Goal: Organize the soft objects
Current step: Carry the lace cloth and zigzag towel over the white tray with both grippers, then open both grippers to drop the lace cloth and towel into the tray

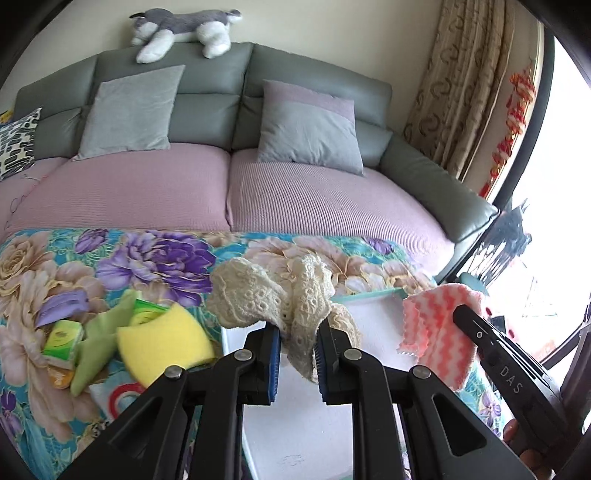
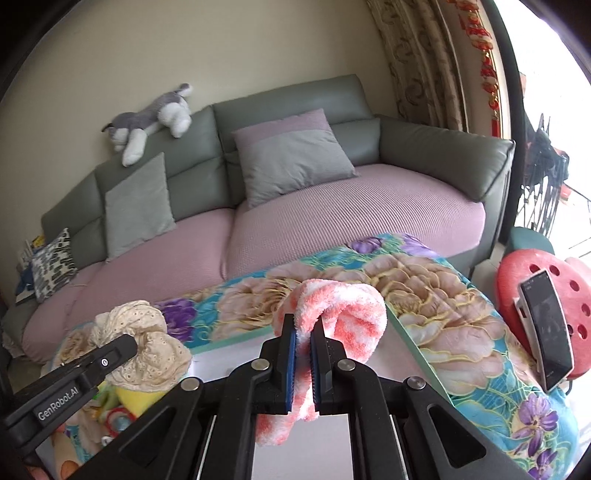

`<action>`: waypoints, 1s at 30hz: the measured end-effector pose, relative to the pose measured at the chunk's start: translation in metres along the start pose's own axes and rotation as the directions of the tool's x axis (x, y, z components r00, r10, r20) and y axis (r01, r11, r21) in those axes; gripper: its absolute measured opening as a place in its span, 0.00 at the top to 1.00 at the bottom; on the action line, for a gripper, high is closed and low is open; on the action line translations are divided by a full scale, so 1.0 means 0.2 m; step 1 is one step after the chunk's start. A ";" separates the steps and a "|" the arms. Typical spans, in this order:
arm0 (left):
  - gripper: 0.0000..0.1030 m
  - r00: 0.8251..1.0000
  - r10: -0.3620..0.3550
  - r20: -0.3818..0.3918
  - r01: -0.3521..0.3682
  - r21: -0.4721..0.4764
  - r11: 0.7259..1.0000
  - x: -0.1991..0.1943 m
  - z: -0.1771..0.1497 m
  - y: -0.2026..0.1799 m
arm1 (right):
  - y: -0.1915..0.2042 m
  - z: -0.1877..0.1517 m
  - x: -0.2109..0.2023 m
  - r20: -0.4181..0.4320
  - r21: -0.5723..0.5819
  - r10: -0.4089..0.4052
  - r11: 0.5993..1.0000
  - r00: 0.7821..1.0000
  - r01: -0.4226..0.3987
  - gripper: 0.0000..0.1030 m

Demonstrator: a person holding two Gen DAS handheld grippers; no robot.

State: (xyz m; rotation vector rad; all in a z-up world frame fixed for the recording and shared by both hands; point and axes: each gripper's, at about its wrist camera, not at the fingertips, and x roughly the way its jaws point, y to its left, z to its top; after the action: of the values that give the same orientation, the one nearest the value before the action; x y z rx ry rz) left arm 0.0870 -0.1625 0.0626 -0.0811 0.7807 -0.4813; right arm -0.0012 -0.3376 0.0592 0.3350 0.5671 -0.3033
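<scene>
Cream lace cloth (image 1: 273,302) is bunched and lifted, pinched between the pads of the left gripper (image 1: 298,343), which is clamped on its lower folds. It hangs above the white bin (image 1: 369,314) with the teal rim, at about 12 o'clock from the jaws.

Pink-and-white fleece cloth (image 2: 343,317) is likewise aloft, the right gripper (image 2: 303,354) closed tight on it; loose end droops below the jaws toward 6 o'clock.

Judgement: both cloths are in hand but not yet set down, so neither counts as placed. Whether the bin already holds anything I cannot tell.

Still loose on the floral blanket (image 1: 74,266), at 9 o'clock from the left gripper: yellow sponge (image 1: 166,339), green cloth (image 1: 96,350), tissue packs (image 1: 62,339). Probably early to mid task.

Beyond, at 12 o'clock: sofa (image 1: 147,192) with cushions (image 1: 129,114), plush husky (image 1: 181,29) on its back.
</scene>
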 end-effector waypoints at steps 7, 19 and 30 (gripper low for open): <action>0.84 0.998 0.019 -0.066 -0.015 0.055 0.998 0.24 -0.04 -0.08 | -0.09 -0.05 0.12 -0.074 0.028 -0.040 0.999 0.996 0.042 0.93; 0.12 0.989 0.117 -0.094 -0.114 0.032 0.993 0.36 -0.05 -0.03 | -0.12 -0.07 0.19 -0.138 0.030 -0.085 0.995 0.987 0.090 0.31; 0.05 0.972 0.208 -0.111 -0.213 -0.029 0.977 0.34 -0.08 0.14 | -0.11 -0.13 0.27 -0.250 -0.091 -0.220 0.975 0.943 0.204 0.00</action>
State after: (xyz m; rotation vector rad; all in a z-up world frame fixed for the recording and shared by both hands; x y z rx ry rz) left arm 0.1279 -0.1664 -0.0011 -0.0095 0.8937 -0.2696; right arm 0.0224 -0.3572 0.0036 0.2526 0.8718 -0.4521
